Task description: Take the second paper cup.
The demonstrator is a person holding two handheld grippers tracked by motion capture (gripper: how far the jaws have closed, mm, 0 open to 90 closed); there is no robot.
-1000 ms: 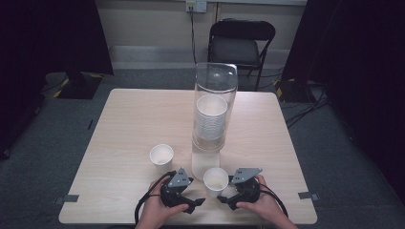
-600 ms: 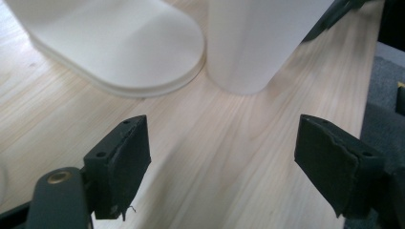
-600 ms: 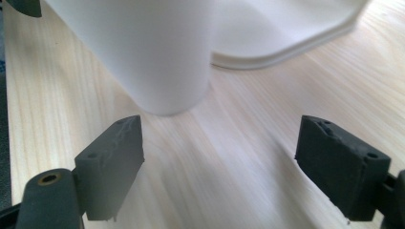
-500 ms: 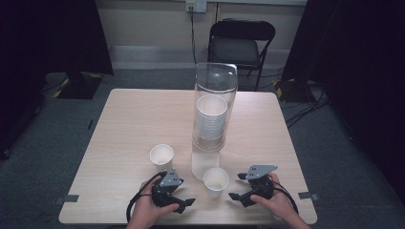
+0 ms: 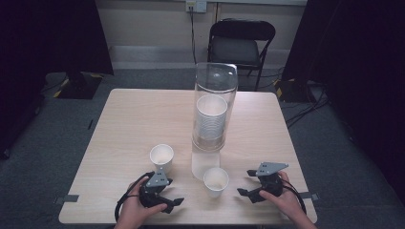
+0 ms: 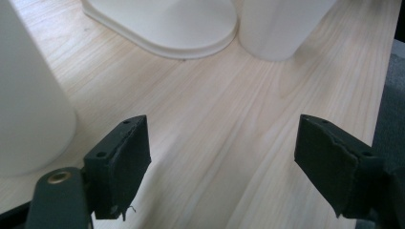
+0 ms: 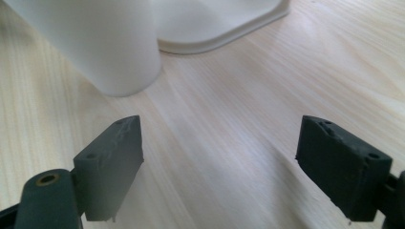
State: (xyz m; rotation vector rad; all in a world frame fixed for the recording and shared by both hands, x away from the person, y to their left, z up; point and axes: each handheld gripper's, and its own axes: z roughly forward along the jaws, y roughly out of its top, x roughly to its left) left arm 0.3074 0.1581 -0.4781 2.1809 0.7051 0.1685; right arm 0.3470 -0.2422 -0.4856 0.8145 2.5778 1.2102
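Two white paper cups stand on the light wood table: one left of centre, one near the front edge. Behind them rises a clear tube holding a stack of cups on a white base. My left gripper lies left of the near cup, open and empty. My right gripper lies right of it, also open and empty. In the left gripper view the open gripper frames bare wood, with a cup close at left. In the right gripper view the open gripper faces a cup.
A black folding chair stands beyond the table's far edge. Cables run across the grey carpet at the right. Dark curtains hang on both sides. The table's front edge lies just below both hands.
Both hands have drawn apart from the near cup: the left gripper slid left and toward the front edge, the right gripper slid right. The cups have not moved.
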